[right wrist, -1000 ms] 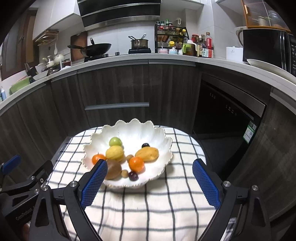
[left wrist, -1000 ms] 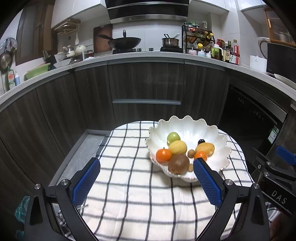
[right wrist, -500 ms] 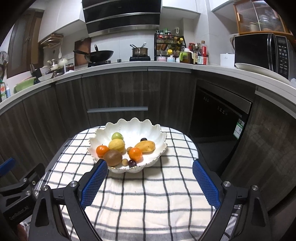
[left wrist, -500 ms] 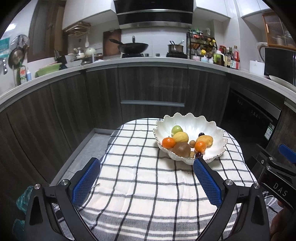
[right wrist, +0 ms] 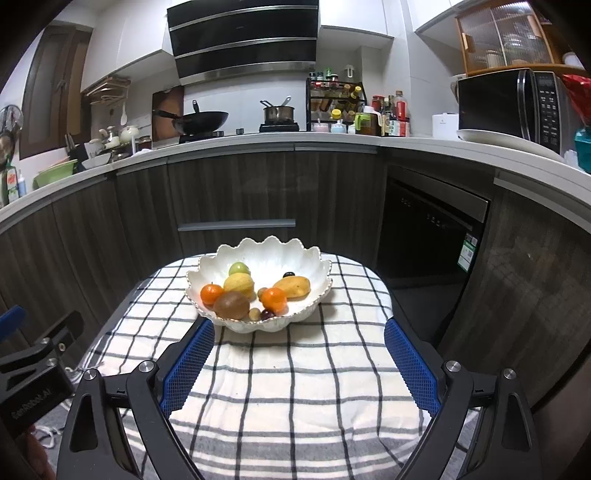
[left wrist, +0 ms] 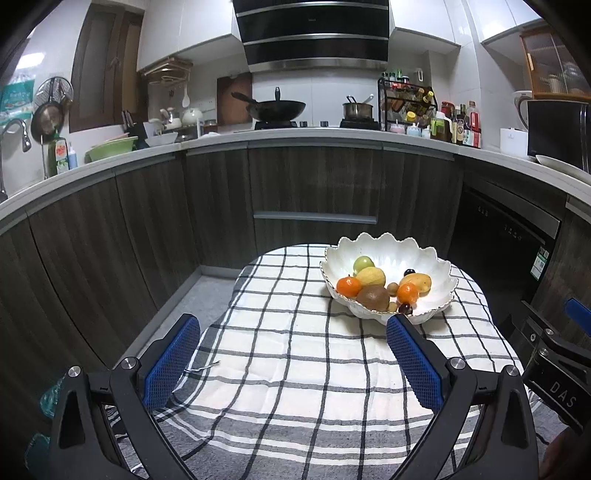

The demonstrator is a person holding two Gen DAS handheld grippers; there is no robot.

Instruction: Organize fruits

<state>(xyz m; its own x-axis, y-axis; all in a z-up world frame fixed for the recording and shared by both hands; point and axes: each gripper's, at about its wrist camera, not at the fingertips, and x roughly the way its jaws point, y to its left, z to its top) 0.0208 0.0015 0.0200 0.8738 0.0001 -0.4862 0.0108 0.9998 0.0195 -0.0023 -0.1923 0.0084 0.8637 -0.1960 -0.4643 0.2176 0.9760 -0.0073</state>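
Room: a kitchen; a checked cloth (right wrist: 295, 369) is spread over the worktop.
Fruits: heaped in the scalloped bowl (right wrist: 258, 254), none seen outside it.
Change: both tools are drawn back from the bowl since a second ago.
Left tool (left wrist: 291, 354): spread, nothing held.
Right tool (right wrist: 299, 358): spread, nothing held.
Meaning: sorting is probably finished.

A curved white countertop (left wrist: 295, 142) tops dark wood-grain cabinets (left wrist: 314, 184) with a grey bar handle (left wrist: 316, 217). Above the countertop hangs a black glass range hood (left wrist: 314, 33) against a white tiled wall (left wrist: 325, 96); under the hood sits a black wok (left wrist: 277, 108). Right of it stand a steel saucepan (right wrist: 279, 112), a black spice rack (right wrist: 336, 98) and a black microwave (right wrist: 517, 105). Below the countertop lies grey floor (left wrist: 192, 299).
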